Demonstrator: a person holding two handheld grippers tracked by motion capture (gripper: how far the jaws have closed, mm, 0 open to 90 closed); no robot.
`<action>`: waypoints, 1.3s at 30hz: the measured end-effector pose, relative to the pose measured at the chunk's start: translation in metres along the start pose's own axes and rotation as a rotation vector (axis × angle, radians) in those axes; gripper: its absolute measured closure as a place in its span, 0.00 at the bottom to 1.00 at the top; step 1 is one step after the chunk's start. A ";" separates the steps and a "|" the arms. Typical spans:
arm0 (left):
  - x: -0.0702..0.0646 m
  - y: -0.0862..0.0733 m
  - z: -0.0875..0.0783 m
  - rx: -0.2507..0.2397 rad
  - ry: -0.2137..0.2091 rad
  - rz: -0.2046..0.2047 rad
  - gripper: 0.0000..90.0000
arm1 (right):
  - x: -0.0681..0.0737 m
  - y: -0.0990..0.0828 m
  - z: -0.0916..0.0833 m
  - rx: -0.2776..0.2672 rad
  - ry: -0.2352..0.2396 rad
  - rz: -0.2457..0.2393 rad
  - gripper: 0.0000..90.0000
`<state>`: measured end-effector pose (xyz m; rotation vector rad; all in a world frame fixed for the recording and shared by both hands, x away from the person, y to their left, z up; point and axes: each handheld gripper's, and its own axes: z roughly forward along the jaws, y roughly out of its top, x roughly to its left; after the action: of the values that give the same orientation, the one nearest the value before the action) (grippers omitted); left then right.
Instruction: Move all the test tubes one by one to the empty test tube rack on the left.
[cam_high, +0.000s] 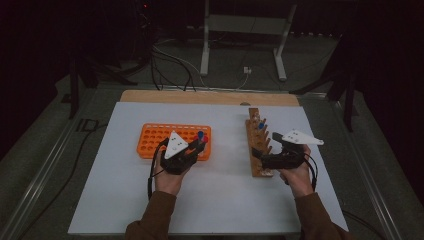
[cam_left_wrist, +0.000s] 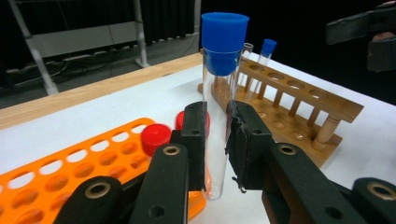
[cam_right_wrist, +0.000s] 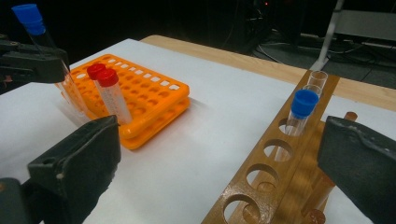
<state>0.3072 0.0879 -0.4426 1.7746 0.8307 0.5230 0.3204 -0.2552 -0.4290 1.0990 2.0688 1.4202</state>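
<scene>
— Where the white sheet (cam_high: 210, 200) runs widest, plenty of bare room along the near edge and down the middle, between the two racks. Starting at the left?

— Far left of the sheet bare right out to its edge. Then the orange rack (cam_high: 150, 142), set well in from the left edge, most holes open, two red-capped tubes (cam_right_wrist: 108, 93) standing at its right end.

— And the left gripper (cam_left_wrist: 217, 135)?

— At the near right corner of the orange rack, jaws clamped on a blue-capped tube (cam_left_wrist: 220, 93), gripped at mid-length, upright, slightly tilted, blue cap well above the pads, rounded bottom just off the rack's edge.

— Middle strip?

— Open white sheet, nothing between the racks.

— Further right?

— Wooden rack (cam_high: 257, 145), lengthwise from near to far, close to the sheet's right side. Another blue-capped tube (cam_right_wrist: 301, 112) seated toward its far end, a bare glass tube (cam_right_wrist: 319, 79) beyond that, nearer holes vacant.

— Right gripper (cam_right_wrist: 219, 154)?

— Jaws spread wide, gripping nothing, straddling the near end of the wooden rack. Narrow margin of sheet to the right, wooden table edge (cam_high: 210, 97) along the far side.
</scene>
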 end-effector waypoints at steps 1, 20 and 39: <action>0.001 0.000 -0.001 -0.001 0.003 0.000 0.86 | 0.000 0.000 0.000 -0.001 0.001 0.001 0.00; 0.025 -0.015 0.003 0.009 0.119 0.019 0.86 | 0.000 -0.002 0.001 0.008 0.010 0.005 0.00; 0.032 -0.042 0.025 0.107 0.131 -0.017 0.86 | 0.000 -0.002 0.001 0.011 0.016 0.003 0.00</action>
<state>0.3335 0.1041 -0.4919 1.8441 0.9803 0.5979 0.3202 -0.2550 -0.4312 1.0983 2.0897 1.4254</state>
